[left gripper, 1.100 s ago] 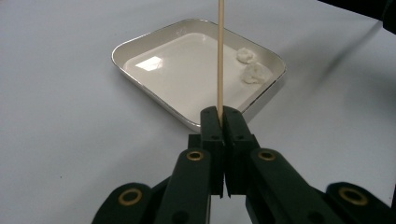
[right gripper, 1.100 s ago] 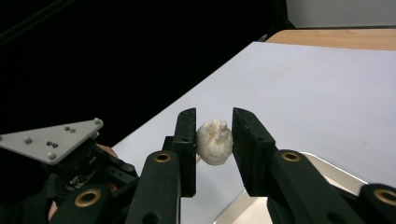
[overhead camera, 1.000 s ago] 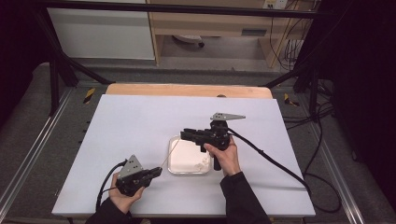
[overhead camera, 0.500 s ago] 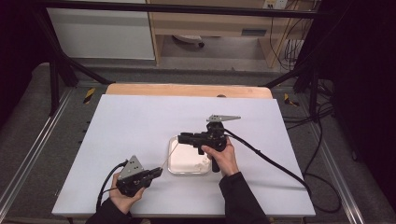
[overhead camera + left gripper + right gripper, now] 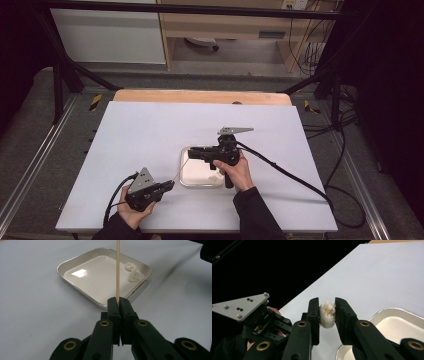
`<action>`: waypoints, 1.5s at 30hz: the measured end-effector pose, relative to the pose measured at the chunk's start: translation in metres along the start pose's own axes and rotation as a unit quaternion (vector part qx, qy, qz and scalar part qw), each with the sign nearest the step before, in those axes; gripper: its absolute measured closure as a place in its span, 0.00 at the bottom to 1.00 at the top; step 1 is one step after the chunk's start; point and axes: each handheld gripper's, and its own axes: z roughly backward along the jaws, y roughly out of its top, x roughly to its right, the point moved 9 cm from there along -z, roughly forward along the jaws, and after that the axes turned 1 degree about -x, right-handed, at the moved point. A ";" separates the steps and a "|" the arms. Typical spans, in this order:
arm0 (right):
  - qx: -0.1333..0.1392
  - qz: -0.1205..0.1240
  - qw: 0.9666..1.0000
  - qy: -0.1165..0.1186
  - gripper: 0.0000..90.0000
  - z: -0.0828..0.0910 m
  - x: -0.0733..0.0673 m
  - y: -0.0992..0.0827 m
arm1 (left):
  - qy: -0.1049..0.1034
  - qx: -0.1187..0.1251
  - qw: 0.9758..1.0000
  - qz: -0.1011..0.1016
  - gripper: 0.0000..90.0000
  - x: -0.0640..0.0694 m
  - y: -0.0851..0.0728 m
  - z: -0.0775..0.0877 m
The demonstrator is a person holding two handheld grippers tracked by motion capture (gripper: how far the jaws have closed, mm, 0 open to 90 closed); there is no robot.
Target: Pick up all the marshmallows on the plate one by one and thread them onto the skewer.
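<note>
Compared with one second ago, the right gripper has shifted a little toward the near left and now hangs over the far part of the tray; its jaws have just been closing, and in the right gripper view they press on a small white ball from both sides. The left gripper has stayed at the same place, low over the desk near the front edge, and its jaws are closed on the lower end of a thin wooden skewer. The skewer rises from this gripper and leans over the near left corner of the tray. In the left gripper view, two more white balls lie inside the tray, close to its right rim and just beside each other. The tray is white inside with a shiny metal rim and stands near the middle of the desk, between the two hands. A black cable runs from the right gripper across the desk to the right edge. Nothing lies between the skewer tip and the held ball.
</note>
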 end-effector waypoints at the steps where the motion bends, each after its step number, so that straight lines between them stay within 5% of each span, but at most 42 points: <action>1: -0.001 0.001 1.000 -0.001 0.84 -0.001 0.000 -0.001 | 0.001 0.000 1.000 0.001 0.98 0.000 0.000 0.000; 25: -0.047 -0.004 0.999 0.003 0.83 -0.033 -0.004 -0.052 | 0.001 -0.007 1.000 0.017 0.98 0.005 0.002 -0.012; 36: -0.056 0.005 0.998 -0.003 0.81 -0.034 -0.004 -0.057 | -0.002 -0.008 1.000 0.022 0.98 0.006 0.002 -0.016; 45: -0.042 0.067 0.996 -0.051 0.47 -0.009 -0.004 -0.036 | 0.003 -0.004 1.000 0.029 0.98 0.000 0.001 -0.009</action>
